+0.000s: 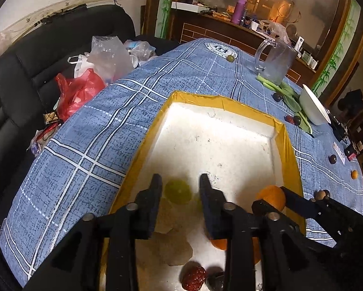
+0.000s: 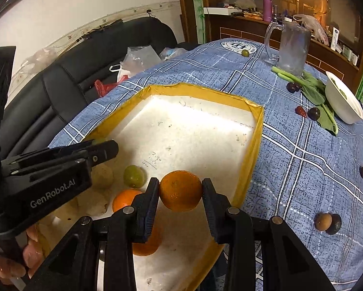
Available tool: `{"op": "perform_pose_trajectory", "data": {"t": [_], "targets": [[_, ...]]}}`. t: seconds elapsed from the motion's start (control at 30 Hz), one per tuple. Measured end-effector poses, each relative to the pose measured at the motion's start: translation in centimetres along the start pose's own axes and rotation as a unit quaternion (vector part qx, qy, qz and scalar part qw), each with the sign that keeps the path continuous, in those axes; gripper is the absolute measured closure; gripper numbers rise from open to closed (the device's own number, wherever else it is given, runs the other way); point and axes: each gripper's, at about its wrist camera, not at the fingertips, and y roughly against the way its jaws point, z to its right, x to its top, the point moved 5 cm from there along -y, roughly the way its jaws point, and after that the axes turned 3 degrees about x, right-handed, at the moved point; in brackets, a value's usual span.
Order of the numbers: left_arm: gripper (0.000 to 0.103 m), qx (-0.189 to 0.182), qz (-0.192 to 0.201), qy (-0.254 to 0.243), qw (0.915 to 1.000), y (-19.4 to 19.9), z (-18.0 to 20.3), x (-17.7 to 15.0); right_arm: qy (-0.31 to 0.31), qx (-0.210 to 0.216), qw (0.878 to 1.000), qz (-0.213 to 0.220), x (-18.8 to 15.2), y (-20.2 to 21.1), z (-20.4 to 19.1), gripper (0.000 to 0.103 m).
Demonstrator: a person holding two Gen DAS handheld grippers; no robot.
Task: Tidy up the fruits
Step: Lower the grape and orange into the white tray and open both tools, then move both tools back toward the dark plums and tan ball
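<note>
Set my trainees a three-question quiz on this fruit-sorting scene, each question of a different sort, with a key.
1. True or false: the right gripper is clamped on an orange.
2. Where does the green fruit lie? A: in the yellow-edged tray. B: on the tablecloth. C: in the white bowl.
3. Fill in: the left gripper hangs over the tray with its jaws ____.
Key: 1 true; 2 A; 3 open.
</note>
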Motion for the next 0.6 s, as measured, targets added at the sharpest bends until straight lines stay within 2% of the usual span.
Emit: {"op": "perform_pose_trajectory", "data": {"t": [0.07,0.2,0.37,0.6], "targets": [[0.052,0.001,0.010,0.001,1.0000,0.6,0.0,0.0,-0.002,0.001,1.000,0.003,0.0,0.0,0.0,0.062],[0.050,0.008,0.026,-0.003,0.9996,2.0,-0.1,0.0,-0.011,0.006,1.000,0.011,-0.1,0.5,-0.1,0.052],[0.040,0.030,0.059,-0.011,0.9977,4.7,0.2,-0.4,-0.014,0.009,1.000,0.022,-0.4,1.8,-0.5,0.051],[0.030,0.060,0.107,-0.044,0.9915,8.5,1.7,-2.2,-0.013,0.001,0.999,0.044,-1.5,4.8,-0.5,0.045]]}}
